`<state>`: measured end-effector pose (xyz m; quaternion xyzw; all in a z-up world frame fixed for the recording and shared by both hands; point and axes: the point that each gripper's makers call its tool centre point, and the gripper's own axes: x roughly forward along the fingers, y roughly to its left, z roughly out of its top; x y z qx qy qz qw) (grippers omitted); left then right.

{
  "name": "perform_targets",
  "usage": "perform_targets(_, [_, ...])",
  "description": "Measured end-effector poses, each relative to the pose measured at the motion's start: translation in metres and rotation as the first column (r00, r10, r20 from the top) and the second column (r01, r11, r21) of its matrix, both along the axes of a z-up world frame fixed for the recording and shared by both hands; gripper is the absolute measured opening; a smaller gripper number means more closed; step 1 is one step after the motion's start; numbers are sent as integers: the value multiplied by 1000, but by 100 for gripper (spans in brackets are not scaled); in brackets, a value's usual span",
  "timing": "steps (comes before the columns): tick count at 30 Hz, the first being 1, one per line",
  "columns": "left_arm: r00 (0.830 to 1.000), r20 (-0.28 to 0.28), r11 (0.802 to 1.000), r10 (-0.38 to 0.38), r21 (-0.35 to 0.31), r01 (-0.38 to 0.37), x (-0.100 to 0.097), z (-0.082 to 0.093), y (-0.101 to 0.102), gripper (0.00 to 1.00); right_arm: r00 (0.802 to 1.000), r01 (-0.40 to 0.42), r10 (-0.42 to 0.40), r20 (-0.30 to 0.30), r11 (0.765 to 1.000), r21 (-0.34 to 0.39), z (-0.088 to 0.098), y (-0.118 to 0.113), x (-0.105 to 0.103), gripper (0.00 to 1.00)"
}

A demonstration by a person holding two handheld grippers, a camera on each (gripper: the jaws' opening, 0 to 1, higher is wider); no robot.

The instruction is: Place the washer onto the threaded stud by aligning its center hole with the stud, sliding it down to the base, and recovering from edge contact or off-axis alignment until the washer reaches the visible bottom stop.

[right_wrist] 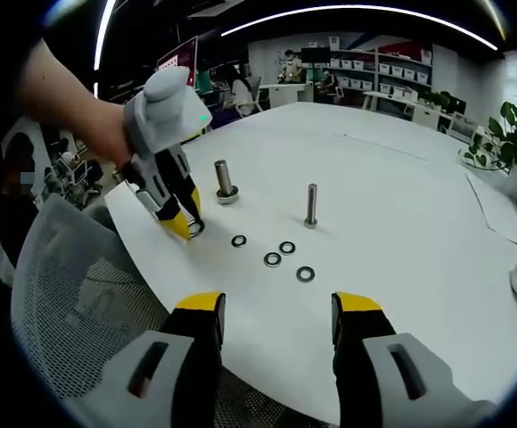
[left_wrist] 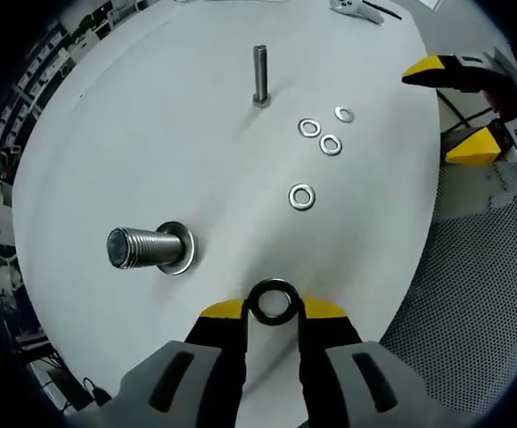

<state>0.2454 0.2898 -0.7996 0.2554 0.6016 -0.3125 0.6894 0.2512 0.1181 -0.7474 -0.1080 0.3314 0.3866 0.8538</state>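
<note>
One washer [left_wrist: 178,249] seated on thick stud [left_wrist: 139,247]; left gripper [left_wrist: 273,308] clamps another washer [left_wrist: 272,301], unplaced. Right gripper [right_wrist: 278,314] open, empty.

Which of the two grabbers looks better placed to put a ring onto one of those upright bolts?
Left. The left gripper already pinches a washer over the table near the thick stud; the right gripper is open, holding nothing, at the table's edge.

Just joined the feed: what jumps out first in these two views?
The left gripper holds a dark washer between its yellow-tipped jaws, low over the white table. A thick stud with a washer already at its base stands to one side; a slim stud stands further off, four loose washers beside it. The right gripper waits open at the table's edge.
</note>
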Motion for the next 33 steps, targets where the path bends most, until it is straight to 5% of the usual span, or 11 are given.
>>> perform_targets(10, [1000, 5, 1000, -28, 10, 28, 0, 2, 4, 18, 1000, 0, 0, 2, 1000, 3, 1, 0, 0, 50])
perform_targets(33, [992, 101, 997, -80, -9, 81, 37, 59, 18, 18, 1000, -1, 1, 3, 1000, 9, 2, 1, 0, 50])
